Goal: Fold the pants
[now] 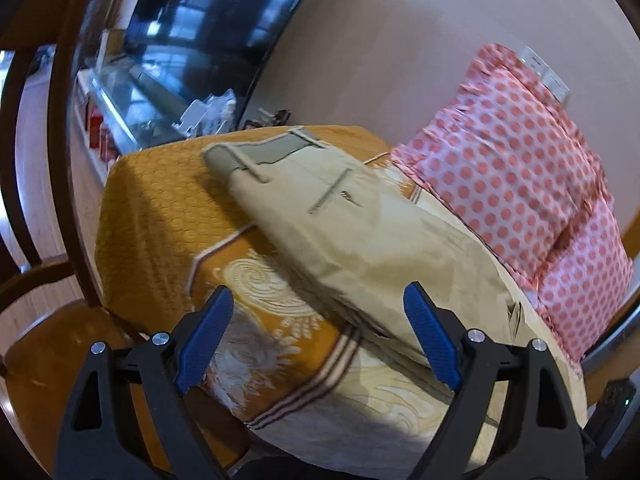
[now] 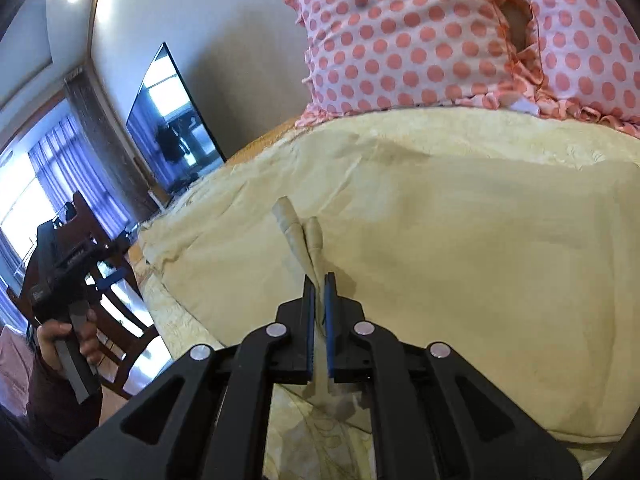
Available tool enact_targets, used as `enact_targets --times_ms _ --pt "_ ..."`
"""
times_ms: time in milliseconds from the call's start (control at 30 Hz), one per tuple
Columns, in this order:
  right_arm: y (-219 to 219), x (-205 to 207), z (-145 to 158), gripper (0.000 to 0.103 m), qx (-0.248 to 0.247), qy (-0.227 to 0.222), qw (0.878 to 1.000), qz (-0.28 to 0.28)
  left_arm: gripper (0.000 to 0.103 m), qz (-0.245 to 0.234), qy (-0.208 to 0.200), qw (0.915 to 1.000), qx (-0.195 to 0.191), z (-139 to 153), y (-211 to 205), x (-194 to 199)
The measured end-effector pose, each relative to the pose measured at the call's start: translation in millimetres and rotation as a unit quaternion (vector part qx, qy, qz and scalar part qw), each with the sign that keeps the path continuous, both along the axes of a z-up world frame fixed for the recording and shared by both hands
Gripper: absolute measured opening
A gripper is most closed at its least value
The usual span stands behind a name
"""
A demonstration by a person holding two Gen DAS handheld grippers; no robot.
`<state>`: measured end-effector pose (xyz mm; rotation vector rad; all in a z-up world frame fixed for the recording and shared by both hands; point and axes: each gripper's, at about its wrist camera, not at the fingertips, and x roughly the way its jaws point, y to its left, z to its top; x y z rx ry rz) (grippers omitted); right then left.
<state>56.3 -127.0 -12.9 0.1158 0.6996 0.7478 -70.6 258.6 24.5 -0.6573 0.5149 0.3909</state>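
Note:
Beige pants (image 1: 352,216) lie folded lengthwise on an orange patterned bedspread (image 1: 160,200), waistband at the far end with the back pocket up. My left gripper (image 1: 320,312) is open and empty, its blue pads above the near part of the pants. In the right wrist view my right gripper (image 2: 319,286) is shut on the pants' leg hems (image 2: 304,236), which stick up between the jaws. The pale pants fabric (image 2: 440,240) spreads out beyond it. The left gripper (image 2: 68,280) shows there at the left in a hand.
Pink polka-dot pillows (image 1: 520,168) lie along the right side of the bed, also in the right wrist view (image 2: 420,40). A TV screen (image 1: 208,32) hangs on the wall. A wooden chair (image 1: 44,160) stands left of the bed.

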Motion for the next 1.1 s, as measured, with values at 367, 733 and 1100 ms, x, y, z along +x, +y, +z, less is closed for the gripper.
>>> enact_targets --times_ms 367,733,1100 --pt "43 -14 -2 0.081 -0.050 -0.026 0.996 0.068 0.090 -0.010 0.003 0.9994 -0.034 -4 23 21" --pt "50 -10 0 0.088 -0.036 -0.035 0.996 0.078 0.096 0.018 0.000 0.9982 -0.057 -2 56 65" --pt "46 -15 2 0.091 -0.020 -0.037 0.996 0.082 0.010 0.032 -0.026 0.9989 -0.021 11 39 77"
